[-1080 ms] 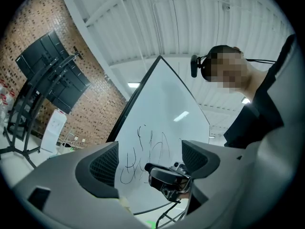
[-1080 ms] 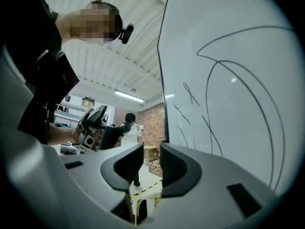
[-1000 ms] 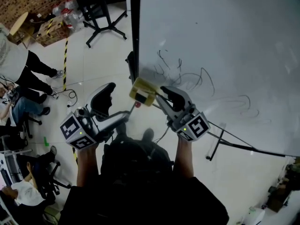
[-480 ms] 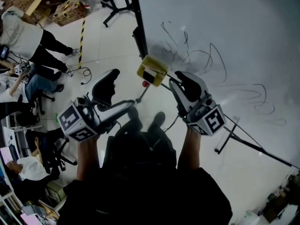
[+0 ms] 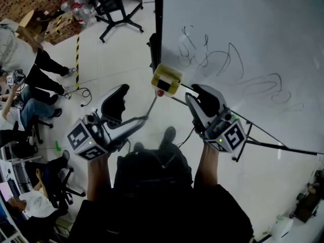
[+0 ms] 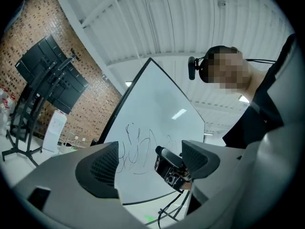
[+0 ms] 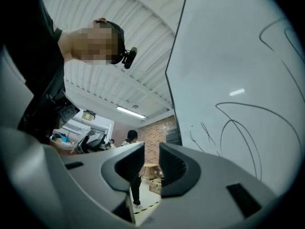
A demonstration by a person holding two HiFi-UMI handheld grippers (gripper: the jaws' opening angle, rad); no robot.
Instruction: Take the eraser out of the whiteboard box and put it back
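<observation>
A yellow whiteboard box point(image 5: 167, 79) sits at the lower left corner of the scribbled whiteboard point(image 5: 253, 29). A dark rectangle that looks like the eraser point(image 5: 163, 84) lies in the box, with a red bit just below. My right gripper point(image 5: 195, 91) point(image 7: 151, 149) is just right of the box, apart from it. Its jaws have just been closing and now stand open by a narrow gap, with only the room showing through. My left gripper point(image 5: 134, 103) point(image 6: 148, 147) hangs wide open left of the box, holding nothing. A dark boxy object point(image 6: 169, 168) shows between its jaws.
The whiteboard's stand bars point(image 5: 253, 143) run along the floor at the right. A black wheeled stand point(image 5: 119, 14), cardboard boxes point(image 5: 48, 27) and a yellow-black floor tape point(image 5: 77, 59) lie at the upper left. People point(image 5: 20, 59) and office chairs point(image 5: 55, 181) fill the left side.
The right gripper's tips were against the yellow box a second ago and now stand slightly right of it. Both grippers shifted a little and the head view swung.
</observation>
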